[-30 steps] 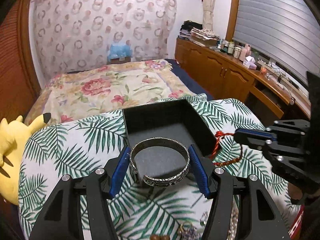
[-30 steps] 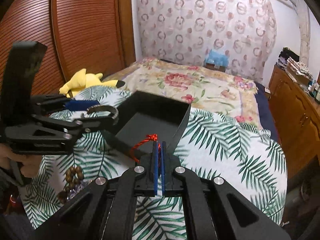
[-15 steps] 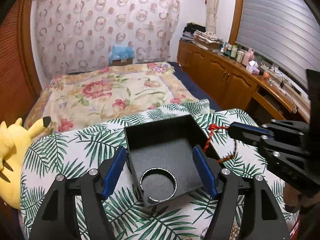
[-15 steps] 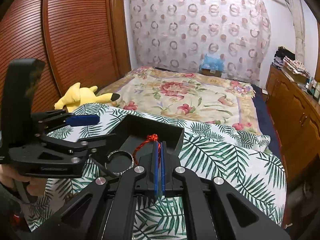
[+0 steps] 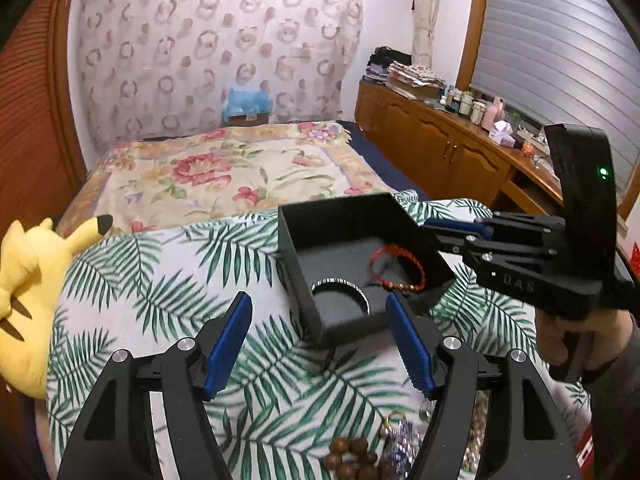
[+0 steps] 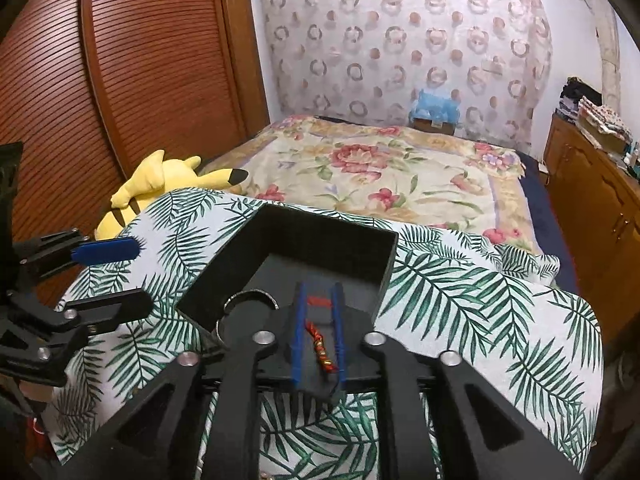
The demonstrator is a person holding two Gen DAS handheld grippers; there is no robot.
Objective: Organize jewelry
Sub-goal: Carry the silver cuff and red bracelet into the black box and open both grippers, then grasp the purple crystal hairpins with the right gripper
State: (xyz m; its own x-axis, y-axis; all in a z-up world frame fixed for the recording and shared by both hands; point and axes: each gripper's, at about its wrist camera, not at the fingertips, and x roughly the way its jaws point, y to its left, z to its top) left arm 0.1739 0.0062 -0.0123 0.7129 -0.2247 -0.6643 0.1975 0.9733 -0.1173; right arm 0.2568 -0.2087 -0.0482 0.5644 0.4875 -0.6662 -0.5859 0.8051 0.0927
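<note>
Left gripper (image 5: pixel 318 350) tilted downward, blue-padded fingers (image 5: pixel 226 344) spread wide, nothing between them. Right gripper (image 6: pixel 319 330) angled down likewise, fingers (image 6: pixel 298 336) opening, narrowly parted, pads pressing on nothing. Right hand (image 5: pixel 580 340) wrapped around its handle.

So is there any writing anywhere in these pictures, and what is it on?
"D A S": faint raised letters on the side of the right hand-held gripper, seen from the left wrist view.
Bottles and jars on the wooden counter: any labels too small and blurred to read.
</note>
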